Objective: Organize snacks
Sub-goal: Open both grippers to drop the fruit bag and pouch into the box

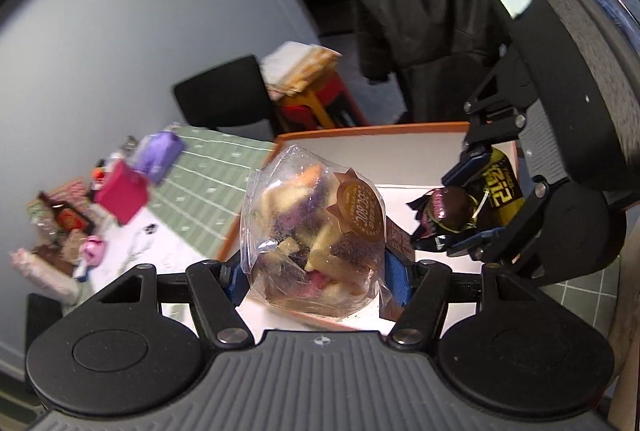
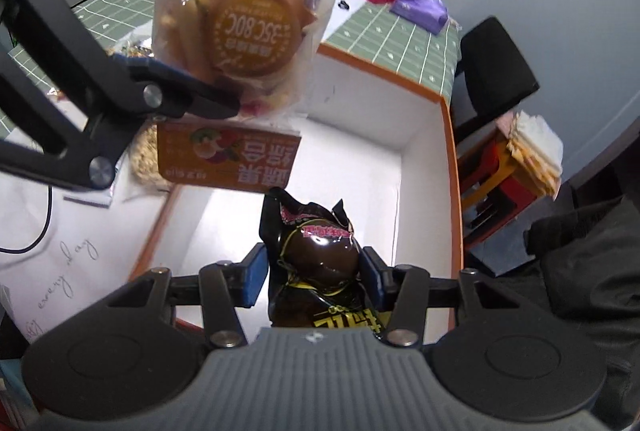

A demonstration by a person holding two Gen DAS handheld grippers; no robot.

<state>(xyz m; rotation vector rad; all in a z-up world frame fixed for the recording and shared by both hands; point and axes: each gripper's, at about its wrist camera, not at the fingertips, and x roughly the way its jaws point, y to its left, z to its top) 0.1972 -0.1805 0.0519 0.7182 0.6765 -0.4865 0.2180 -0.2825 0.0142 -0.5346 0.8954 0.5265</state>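
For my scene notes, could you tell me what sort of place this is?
Probably a home or small office workroom: a table with a green grid mat, a black chair, a dark coat draped nearby, and a stool stacked with papers.

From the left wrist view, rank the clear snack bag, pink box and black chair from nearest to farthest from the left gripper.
1. clear snack bag, between its fingers.
2. pink box, on the table, left.
3. black chair, beyond the table.

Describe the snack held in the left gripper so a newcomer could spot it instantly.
Start at the big white box with the orange rim on the green gridded table mat. Above its open interior, the left gripper grips a clear plastic bag of mixed dried-fruit chips. Unlike the dark glossy packet with yellow lettering beside it, it is see-through with a round orange sticker.
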